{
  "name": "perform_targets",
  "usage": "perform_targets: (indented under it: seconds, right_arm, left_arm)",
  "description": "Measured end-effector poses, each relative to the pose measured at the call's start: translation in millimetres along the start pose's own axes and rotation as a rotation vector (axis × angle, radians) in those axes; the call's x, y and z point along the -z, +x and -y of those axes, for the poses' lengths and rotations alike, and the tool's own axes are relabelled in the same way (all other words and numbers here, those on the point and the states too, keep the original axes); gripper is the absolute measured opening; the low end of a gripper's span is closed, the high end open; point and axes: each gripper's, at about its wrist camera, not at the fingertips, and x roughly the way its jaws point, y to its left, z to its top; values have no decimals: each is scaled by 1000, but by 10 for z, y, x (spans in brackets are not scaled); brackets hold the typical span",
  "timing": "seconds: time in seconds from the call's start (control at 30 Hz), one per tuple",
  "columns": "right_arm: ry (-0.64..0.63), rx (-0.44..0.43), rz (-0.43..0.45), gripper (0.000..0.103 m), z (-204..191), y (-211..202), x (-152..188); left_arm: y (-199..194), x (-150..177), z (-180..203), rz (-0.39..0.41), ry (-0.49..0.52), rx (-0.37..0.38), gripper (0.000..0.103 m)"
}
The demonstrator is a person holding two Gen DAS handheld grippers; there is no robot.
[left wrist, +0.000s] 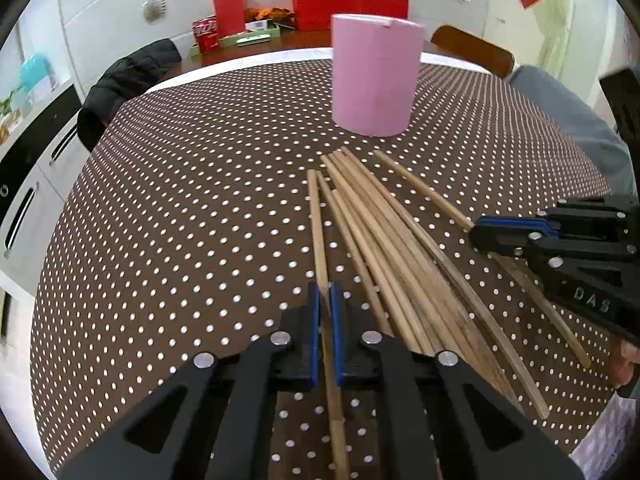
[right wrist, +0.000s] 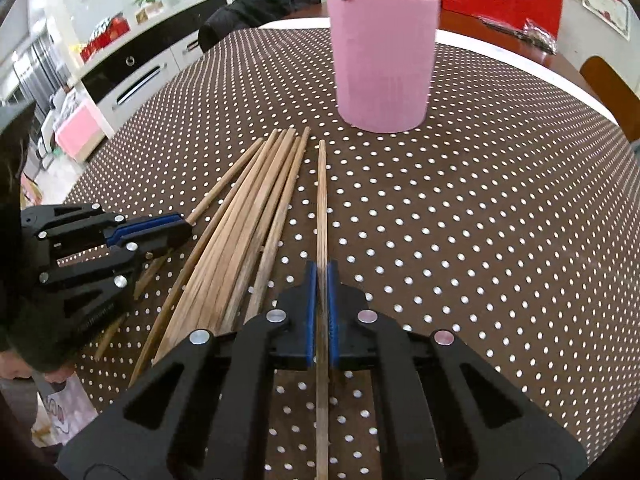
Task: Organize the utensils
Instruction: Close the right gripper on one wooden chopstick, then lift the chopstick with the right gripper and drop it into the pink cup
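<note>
Both grips set: our left gripper (left wrist: 327, 300) pinches the leftmost chopstick (left wrist: 317, 220), right gripper (right wrist: 321, 280) pinches the rightmost chopstick (right wrist: 322, 200). Rest of the bundle (left wrist: 384, 240) lies on the dotted tablecloth (left wrist: 180, 200), near the pink holder (left wrist: 374, 76). Next we likely lift, tip upright, drop into its open top

We look through two fisheye cameras, each riding just behind a gripper and aimed forward and steeply down at a dotted table (left wrist: 180, 208). The left view sits close over the left gripper (left wrist: 327, 292); the right view sits close over the right gripper (right wrist: 321, 272). Both face a pink cup (left wrist: 374, 76) across the table. Both share the chopsticks (left wrist: 384, 232), the cup, and each other's gripper at the frame edge.
</note>
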Motion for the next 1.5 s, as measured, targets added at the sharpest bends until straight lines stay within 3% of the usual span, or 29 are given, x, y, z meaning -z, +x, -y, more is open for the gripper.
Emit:
perform_targets:
  seconds: [0.17,0.43,0.63,0.93,1.17,1.37,1.5]
  right_arm:
    - [6,2,71,5,8,-173,36]
    - [-37,45,236,5,-130,-604,-7]
    - [-24,-6,409,5,-132,-1017,-217]
    - [10,-58,550,5,51,-1340,-822]
    - [33,-51,658,5,218,-1397,-1319]
    - [73,-51,714,5,453,-1329,-1697]
    - [77,-36,738,6,544,-1253,-1898]
  left_arm:
    - [-141,44,-91,53,-46,15,5]
    - [-571,-6,-124,221,-97,30,6]
    - [-879,-207,-108,358,-122,61,6]
    - [-1157,-1000,-105,595,-118,146,6]
    - [-1067,-1633,-134,793,-129,312,6]
    - [-705,-2097,-43,872,-103,335,6]
    - [-496,-2224,-31,901,-117,345,6]
